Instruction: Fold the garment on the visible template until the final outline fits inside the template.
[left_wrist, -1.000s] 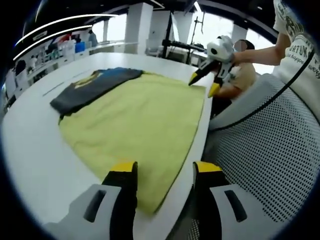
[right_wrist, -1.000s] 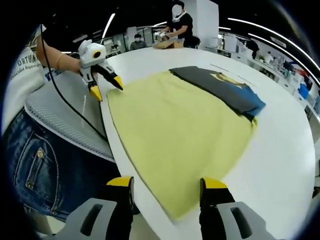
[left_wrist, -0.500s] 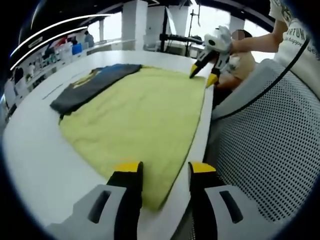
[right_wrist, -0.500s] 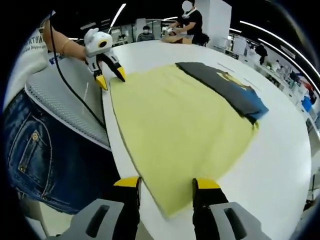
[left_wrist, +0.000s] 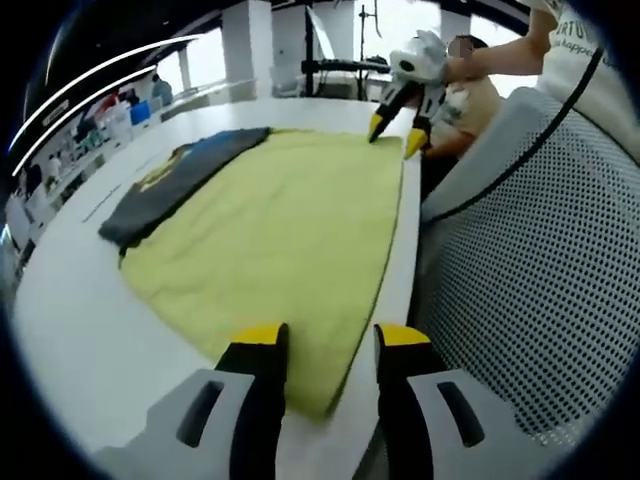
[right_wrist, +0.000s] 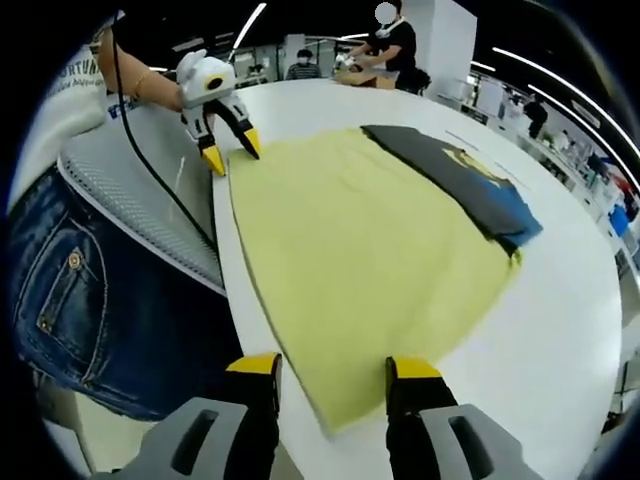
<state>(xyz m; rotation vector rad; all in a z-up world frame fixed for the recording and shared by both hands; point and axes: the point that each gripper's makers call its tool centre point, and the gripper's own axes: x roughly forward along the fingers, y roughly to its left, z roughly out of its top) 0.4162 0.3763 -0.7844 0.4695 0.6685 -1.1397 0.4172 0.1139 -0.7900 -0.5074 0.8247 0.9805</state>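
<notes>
Right now my left gripper (left_wrist: 323, 345) and right gripper (right_wrist: 332, 372) each straddle a near corner of the yellow garment (left_wrist: 280, 225), jaws parted, gripping nothing. Its long axis runs along the table (left_wrist: 70, 290) edge between them; the fold goes toward twelve o'clock, where the dark shirt (right_wrist: 465, 185) lies.

left gripper view: low at one near corner of yellow garment (left_wrist: 280, 240), facing 12 o'clock along table edge | right gripper view: low at the other near corner (right_wrist: 370, 260) | shared: garment, white table (left_wrist: 70, 300).
</notes>
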